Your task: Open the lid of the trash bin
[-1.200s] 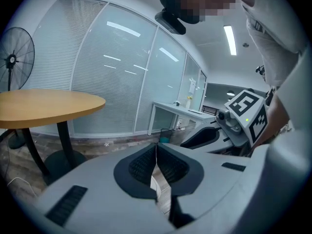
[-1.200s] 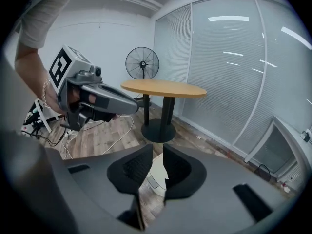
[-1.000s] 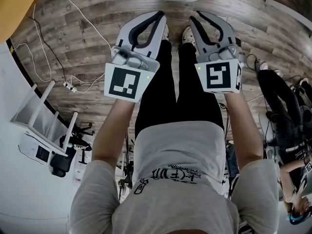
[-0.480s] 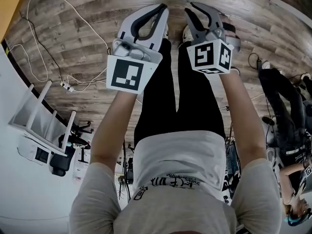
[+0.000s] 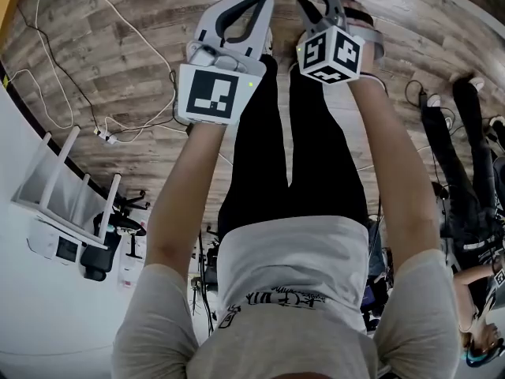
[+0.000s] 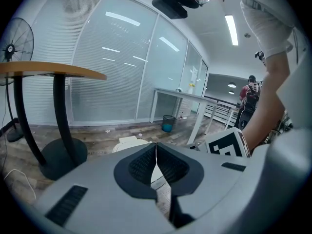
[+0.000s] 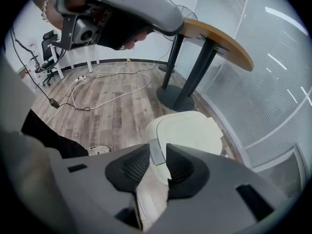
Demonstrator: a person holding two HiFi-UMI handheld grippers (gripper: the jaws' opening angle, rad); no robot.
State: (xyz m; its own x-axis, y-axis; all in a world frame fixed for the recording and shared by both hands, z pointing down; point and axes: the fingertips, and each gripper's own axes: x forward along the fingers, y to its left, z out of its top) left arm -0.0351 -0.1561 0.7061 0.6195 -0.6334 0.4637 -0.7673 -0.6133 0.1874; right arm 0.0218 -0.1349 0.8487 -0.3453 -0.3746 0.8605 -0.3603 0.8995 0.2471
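Trash bin lid (image 7: 190, 130) sits closed; right gripper (image 7: 158, 150), jaws just opening with nothing between, could skid off its grey latch (image 7: 156, 156) if off-centre; left gripper (image 6: 156, 147) is clenched empty

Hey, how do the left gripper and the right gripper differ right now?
The left gripper has its jaws together; the right gripper has them apart, having just been opening. The left gripper looks out across the room; the right gripper aims down at the closed trash bin. Both hold nothing.
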